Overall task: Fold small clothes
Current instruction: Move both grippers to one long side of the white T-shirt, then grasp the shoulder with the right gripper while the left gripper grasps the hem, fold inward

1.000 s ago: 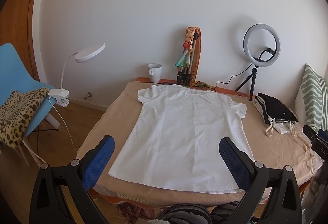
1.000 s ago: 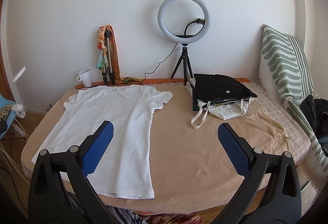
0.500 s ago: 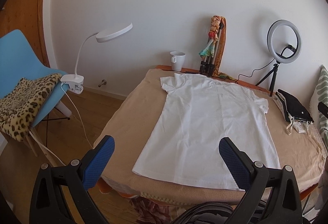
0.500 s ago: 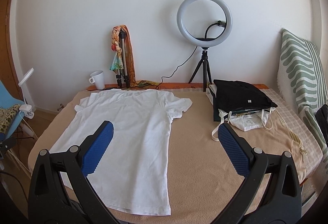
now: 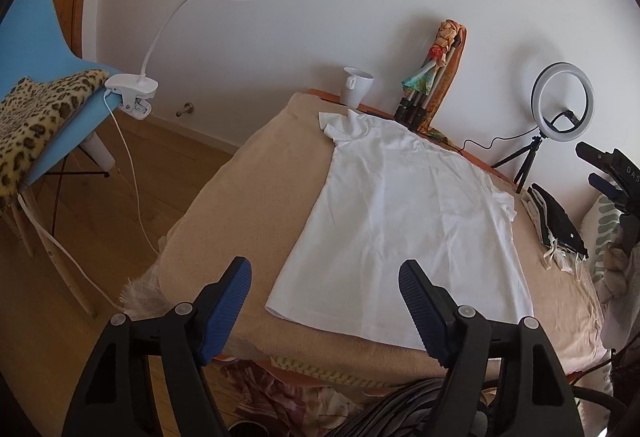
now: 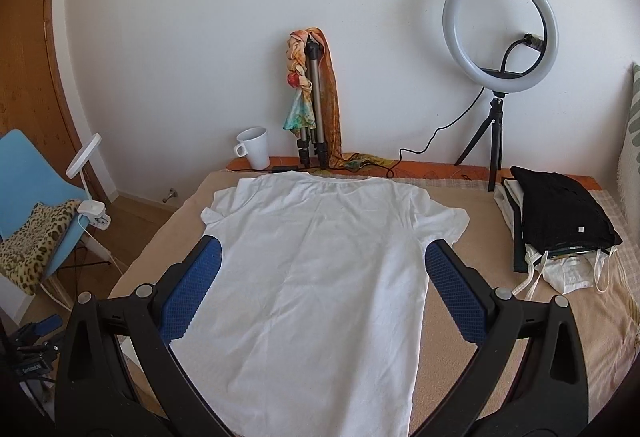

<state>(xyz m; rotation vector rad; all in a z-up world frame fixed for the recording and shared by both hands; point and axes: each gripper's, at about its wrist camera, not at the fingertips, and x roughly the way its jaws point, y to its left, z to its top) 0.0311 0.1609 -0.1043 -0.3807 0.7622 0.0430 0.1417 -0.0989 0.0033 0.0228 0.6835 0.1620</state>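
Note:
A white T-shirt (image 5: 404,221) lies flat and spread out on the beige-covered table (image 5: 240,205), collar toward the wall. It also shows in the right wrist view (image 6: 320,277). My left gripper (image 5: 325,271) is open and empty, held above the shirt's near left hem corner. My right gripper (image 6: 322,251) is open and empty, held above the middle of the shirt, its blue pads either side of the body. The right gripper also shows at the far right of the left wrist view (image 5: 604,173).
A pile of dark folded clothes and a white tote bag (image 6: 560,237) sits at the table's right. A white mug (image 6: 254,147), a tripod with scarves (image 6: 314,101) and a ring light (image 6: 500,29) stand by the wall. A blue chair (image 5: 44,85) with clip lamp stands left.
Both grippers have moved. The left one swung left and nearer the shirt's left hem. The right one moved left, from beside the shirt to over its middle. Both stay open.

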